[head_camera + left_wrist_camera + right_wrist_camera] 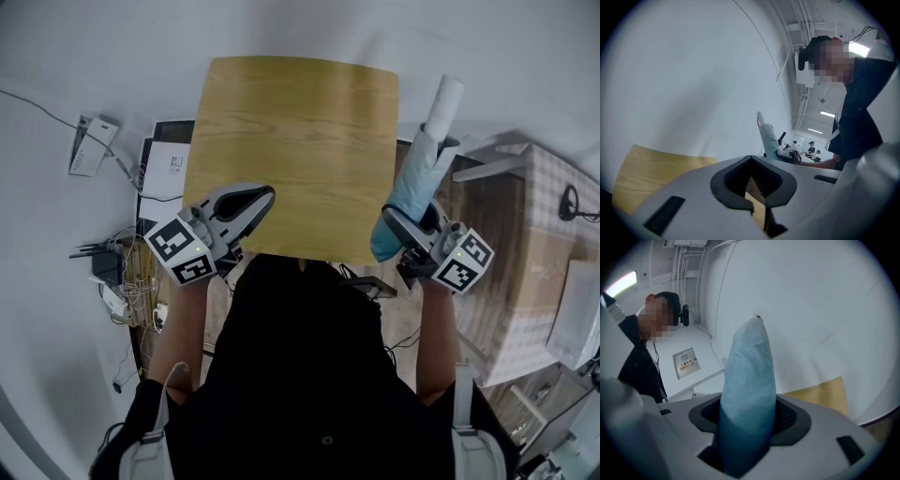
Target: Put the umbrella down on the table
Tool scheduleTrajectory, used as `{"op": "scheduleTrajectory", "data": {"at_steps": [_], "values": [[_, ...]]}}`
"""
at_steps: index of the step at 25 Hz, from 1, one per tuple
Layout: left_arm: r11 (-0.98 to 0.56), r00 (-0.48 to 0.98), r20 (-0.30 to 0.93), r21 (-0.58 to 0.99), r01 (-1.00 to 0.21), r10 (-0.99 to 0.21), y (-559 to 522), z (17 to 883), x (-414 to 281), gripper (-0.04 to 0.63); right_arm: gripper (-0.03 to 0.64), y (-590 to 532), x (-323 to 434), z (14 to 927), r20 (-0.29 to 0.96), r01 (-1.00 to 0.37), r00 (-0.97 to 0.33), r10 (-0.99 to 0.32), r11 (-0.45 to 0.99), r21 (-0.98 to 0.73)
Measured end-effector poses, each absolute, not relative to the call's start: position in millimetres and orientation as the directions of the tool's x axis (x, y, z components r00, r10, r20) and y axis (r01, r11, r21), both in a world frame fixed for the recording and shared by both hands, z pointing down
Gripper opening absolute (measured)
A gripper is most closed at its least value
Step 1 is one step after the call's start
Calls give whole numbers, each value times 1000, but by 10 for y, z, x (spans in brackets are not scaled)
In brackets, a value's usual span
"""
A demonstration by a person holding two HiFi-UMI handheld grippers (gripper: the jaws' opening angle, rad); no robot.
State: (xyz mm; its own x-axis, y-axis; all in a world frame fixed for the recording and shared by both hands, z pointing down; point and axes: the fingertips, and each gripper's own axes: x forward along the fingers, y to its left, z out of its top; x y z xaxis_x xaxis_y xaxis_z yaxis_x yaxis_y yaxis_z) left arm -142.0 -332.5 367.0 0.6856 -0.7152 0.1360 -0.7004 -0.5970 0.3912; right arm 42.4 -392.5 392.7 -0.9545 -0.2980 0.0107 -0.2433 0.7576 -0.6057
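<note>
Blue umbrella [413, 176] btwn R tool [407, 223] jaws

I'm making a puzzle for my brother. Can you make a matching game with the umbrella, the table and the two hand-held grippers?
1. umbrella
2. table
3. left hand-held gripper
4. right hand-held gripper

A. yellow-brown wood
B. shut, holding nothing
C. light blue
D. shut on the umbrella

Pairs: 1-C, 2-A, 3-B, 4-D
</note>
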Motion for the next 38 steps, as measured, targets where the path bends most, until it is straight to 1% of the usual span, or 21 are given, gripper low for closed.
{"op": "scheduleTrajectory", "data": {"at_steps": [3, 8, 13, 21, 25, 32, 38], "values": [[-609, 701, 135, 399, -686, -701, -3470, 3745, -1501, 12, 282, -4072, 308, 3983, 57, -294, -944, -325, 750, -592], [-638, 745, 126, 436, -635, -656, -3696, 3888, -1615, 12, 282, -4269, 84, 4125, 183, -408, -911, -369, 753, -515], [-621, 749, 105, 492, -610, -654, -3864, 4108, -1856, 12, 282, -4498, -256, 4313, 255, -440, -898, -359, 746, -500], [-567, 735, 154, 539, -623, -660, -3970, 4589, -2135, 12, 282, -4799, -729, 4870, 447, -516, -823, -350, 791, -329], [-538, 724, 161, 566, -624, -670, -3998, 4806, -2265, 12, 282, -4899, -990, 5116, 530, -514, -784, -324, 817, -260], [-496, 706, 196, 586, -641, -680, -4013, 5168, -2364, 12, 282, -4964, -1303, 5552, 654, -448, -713, -252, 881, -149], [-467, 695, 206, 607, -643, -689, -4047, 5356, -2515, 12, 282, -4936, -1470, 5908, 737, -412, -645, -203, 904, -112]]}}
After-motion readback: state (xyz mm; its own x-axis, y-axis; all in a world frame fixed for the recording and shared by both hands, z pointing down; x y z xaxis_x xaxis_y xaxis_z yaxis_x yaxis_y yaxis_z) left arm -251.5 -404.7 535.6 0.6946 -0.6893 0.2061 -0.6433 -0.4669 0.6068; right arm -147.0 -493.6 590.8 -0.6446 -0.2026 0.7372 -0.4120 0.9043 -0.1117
